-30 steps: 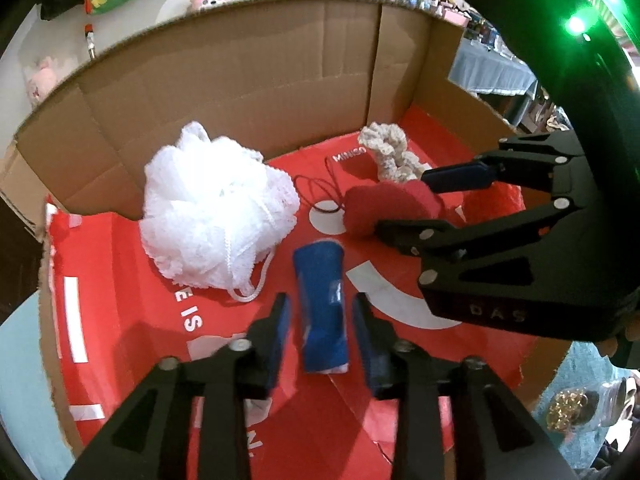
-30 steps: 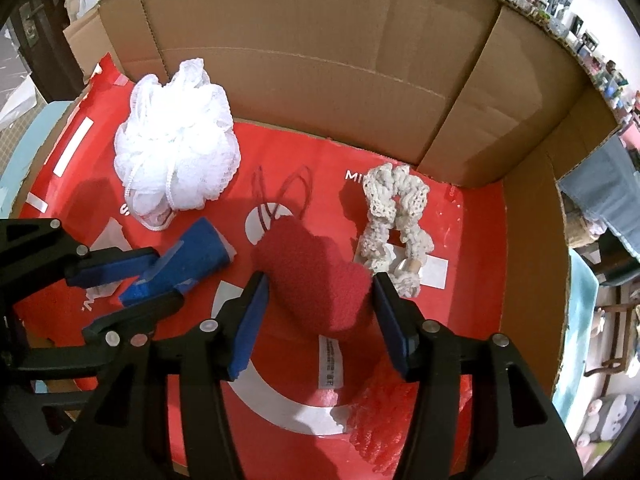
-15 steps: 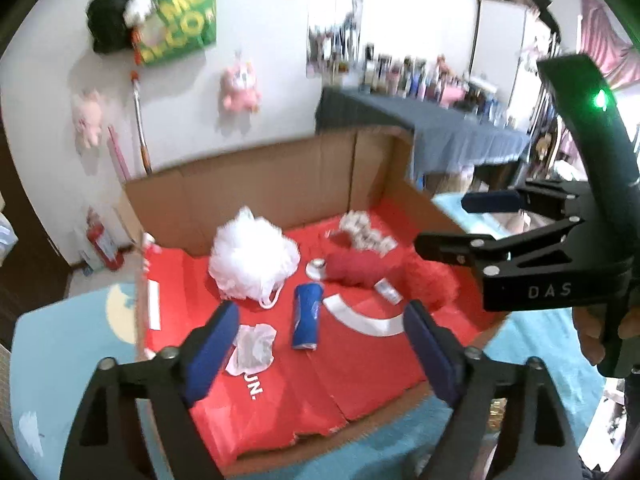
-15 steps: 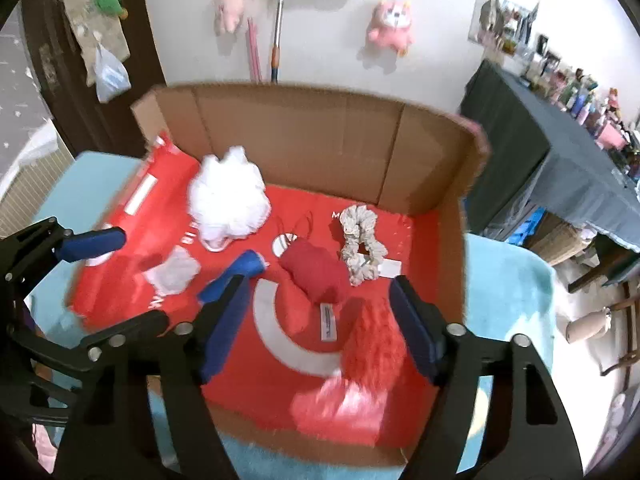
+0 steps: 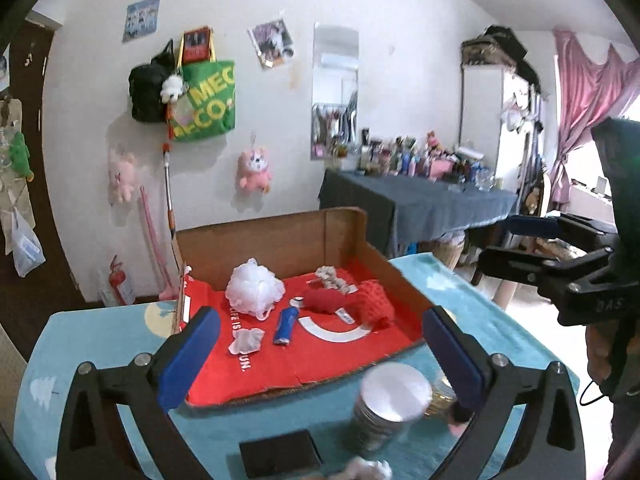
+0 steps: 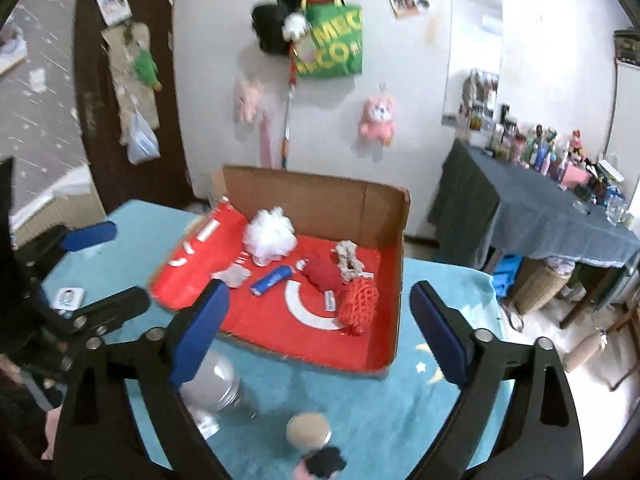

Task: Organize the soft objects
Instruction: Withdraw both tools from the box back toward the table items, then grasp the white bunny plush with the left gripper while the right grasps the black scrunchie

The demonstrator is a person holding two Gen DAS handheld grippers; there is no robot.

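Observation:
An open cardboard box (image 5: 272,240) with a red lining sits on the blue-covered table. In it lie a white bath pouf (image 5: 254,290), a blue roll (image 5: 286,324), a red fluffy piece (image 5: 324,300), a cream scrunchie (image 5: 330,276), a red knit piece (image 5: 374,306) and a white crumpled scrap (image 5: 248,340). My left gripper (image 5: 318,320) is held back from the box's near edge, jaws opening, nothing between them. My right gripper (image 6: 320,292) is also back from the box, jaws opening and empty. Each shows in the other's view, the right gripper (image 5: 508,244) and the left gripper (image 6: 108,268).
On the table in front of the box stand a silver tin (image 5: 390,404), a flat black object (image 5: 280,458), a tan-lidded jar (image 6: 308,430) and a small white device (image 6: 68,298). A dark-clothed table (image 5: 420,200) with bottles stands at the back right.
Both grippers drew back and up out of the box and spread wide. The blue roll and the red fluffy piece, earlier between the fingers, now lie in the box.

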